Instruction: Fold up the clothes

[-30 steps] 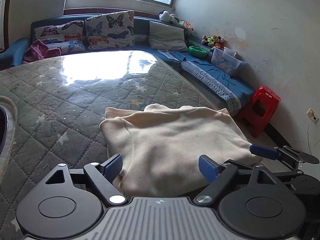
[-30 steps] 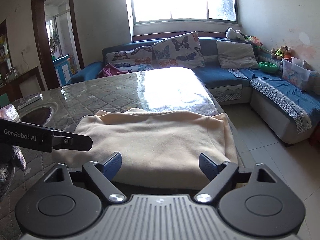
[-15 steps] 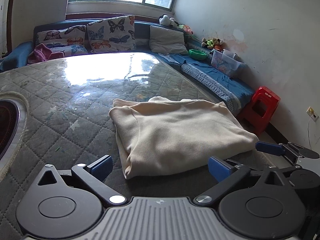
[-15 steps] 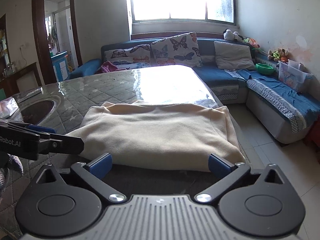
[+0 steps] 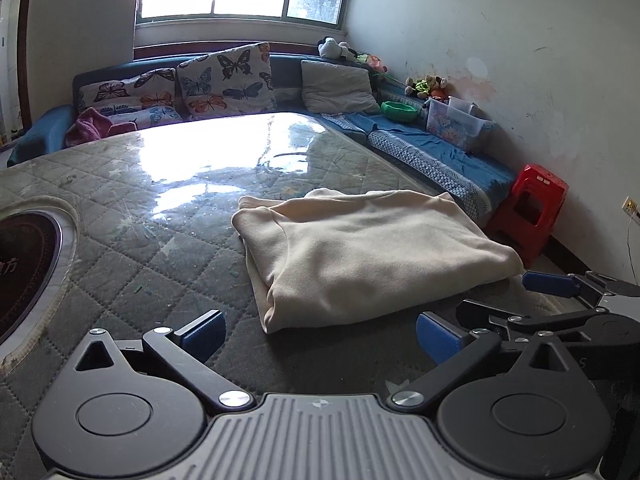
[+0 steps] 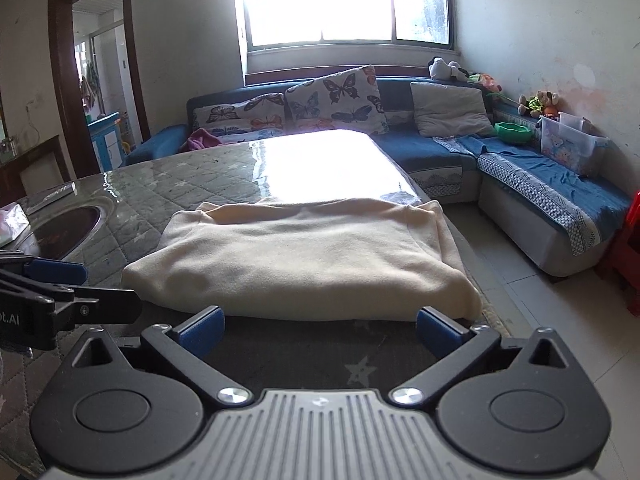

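A cream garment (image 5: 368, 252) lies folded into a thick rectangle on the quilted grey table (image 5: 152, 216), near its right edge. My left gripper (image 5: 320, 336) stands open just short of the garment's near left corner, nothing between its blue pads. In the right wrist view the same cream garment (image 6: 304, 256) lies straight ahead, and my right gripper (image 6: 320, 330) is open in front of its near edge without touching it. The right gripper's fingers (image 5: 552, 284) show at the right of the left wrist view; the left gripper's fingers (image 6: 56, 272) show at the left of the right wrist view.
A round dark inset (image 5: 24, 264) sits in the table at the left. A blue corner sofa (image 6: 432, 148) with butterfly cushions (image 6: 336, 100) runs behind and to the right. A red stool (image 5: 532, 208) stands on the tiled floor (image 6: 532, 300) beside the table's right edge.
Both grippers have let go of the garment, opened wide and drawn back from it. The folded garment now lies free on the table, farther from both cameras.
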